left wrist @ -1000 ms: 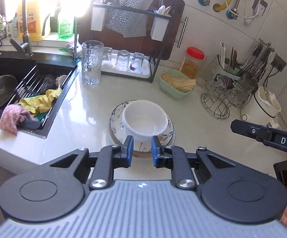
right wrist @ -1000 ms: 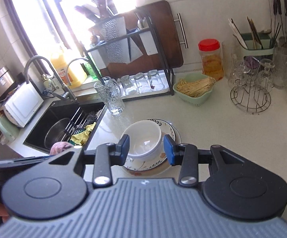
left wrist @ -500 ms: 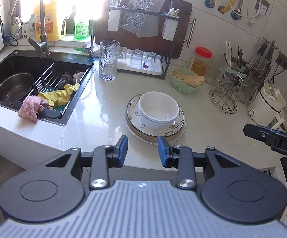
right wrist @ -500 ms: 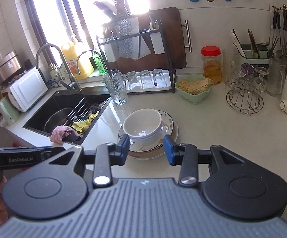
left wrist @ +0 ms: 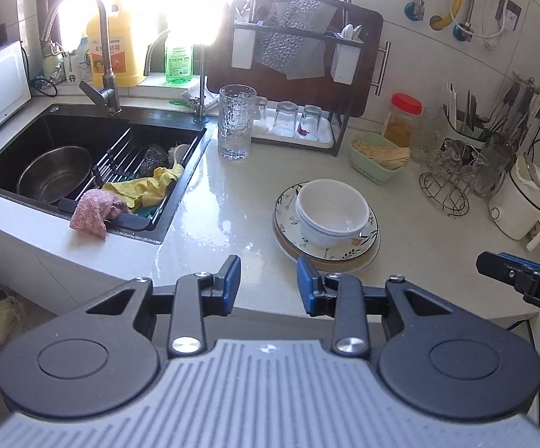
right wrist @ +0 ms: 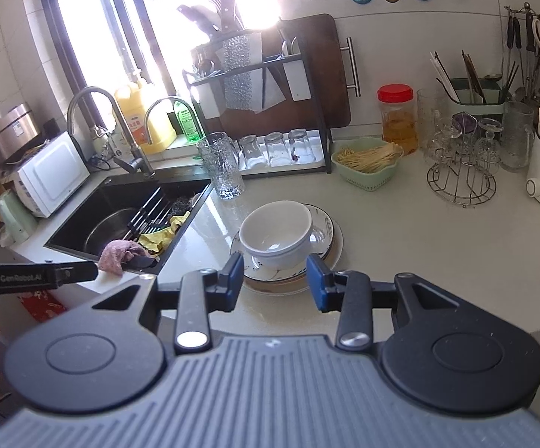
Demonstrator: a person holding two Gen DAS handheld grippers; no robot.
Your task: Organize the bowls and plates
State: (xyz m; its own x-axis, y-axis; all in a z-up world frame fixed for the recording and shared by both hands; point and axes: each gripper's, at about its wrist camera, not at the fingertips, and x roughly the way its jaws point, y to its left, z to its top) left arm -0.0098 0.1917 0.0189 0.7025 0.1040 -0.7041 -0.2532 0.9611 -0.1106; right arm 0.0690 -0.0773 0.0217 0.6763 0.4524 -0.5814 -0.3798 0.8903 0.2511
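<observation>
Two nested white bowls (left wrist: 331, 211) sit on a flower-patterned plate (left wrist: 367, 239), which rests on a larger tan-rimmed plate (left wrist: 344, 263) in the middle of the pale counter. My left gripper (left wrist: 268, 280) hovers over the counter's front edge, short of the stack and to its left; it is open with nothing between its blue pads. My right gripper (right wrist: 275, 280) is also open and empty, and from it the bowls (right wrist: 275, 233) and patterned plate (right wrist: 326, 227) lie just beyond the fingertips. Each gripper shows at the edge of the other's view.
A black sink (left wrist: 180, 201) at left holds a steel bowl (left wrist: 55, 171), a rack and cloths. A tall textured glass (left wrist: 234, 127), a dish rack with upturned glasses (left wrist: 296, 123), a green basket (left wrist: 378, 156), a wire glass stand (left wrist: 449, 183) and a white pot (left wrist: 520, 201) line the back.
Both grippers have drawn back from the stack toward the counter's front edge, so it looks smaller. The left jaws went from nearly shut at the plate's rim to open.
</observation>
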